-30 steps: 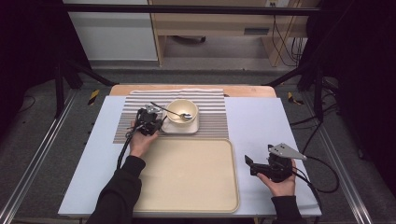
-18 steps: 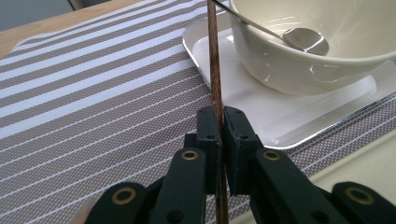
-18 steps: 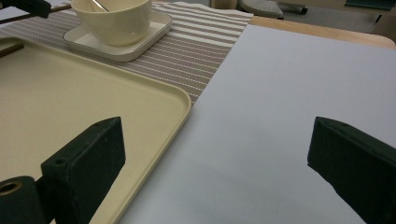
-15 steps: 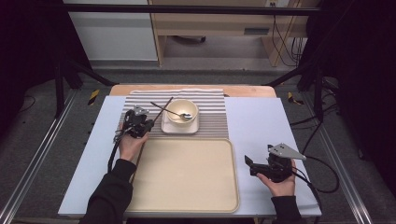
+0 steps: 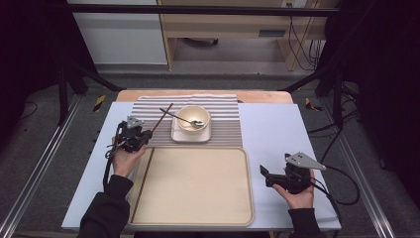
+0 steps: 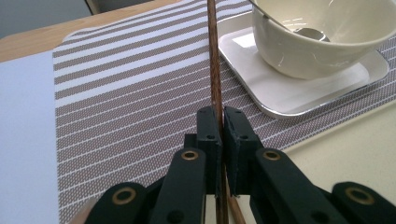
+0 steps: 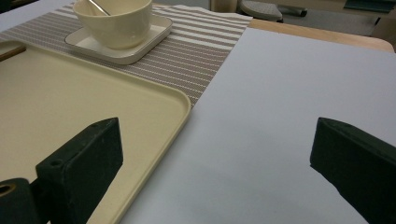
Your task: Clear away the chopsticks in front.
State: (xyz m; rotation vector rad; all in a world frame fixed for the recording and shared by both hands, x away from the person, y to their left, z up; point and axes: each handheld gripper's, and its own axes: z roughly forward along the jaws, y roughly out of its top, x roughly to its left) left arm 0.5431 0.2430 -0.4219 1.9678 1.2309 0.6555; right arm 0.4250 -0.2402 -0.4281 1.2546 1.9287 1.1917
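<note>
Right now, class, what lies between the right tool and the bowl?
In the high view, the beige tray's corner and striped placemat lie between right tool and bowl.

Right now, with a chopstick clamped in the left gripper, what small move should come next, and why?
Probably swing the chopstick over the tray and lay it beside the other chopstick along its left edge. The left gripper holds it over the striped mat.

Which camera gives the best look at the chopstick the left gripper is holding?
The left gripper view: the chopstick runs up from between the left gripper's shut jaws. The high view shows it as a thin dark stick over the striped mat.
</note>
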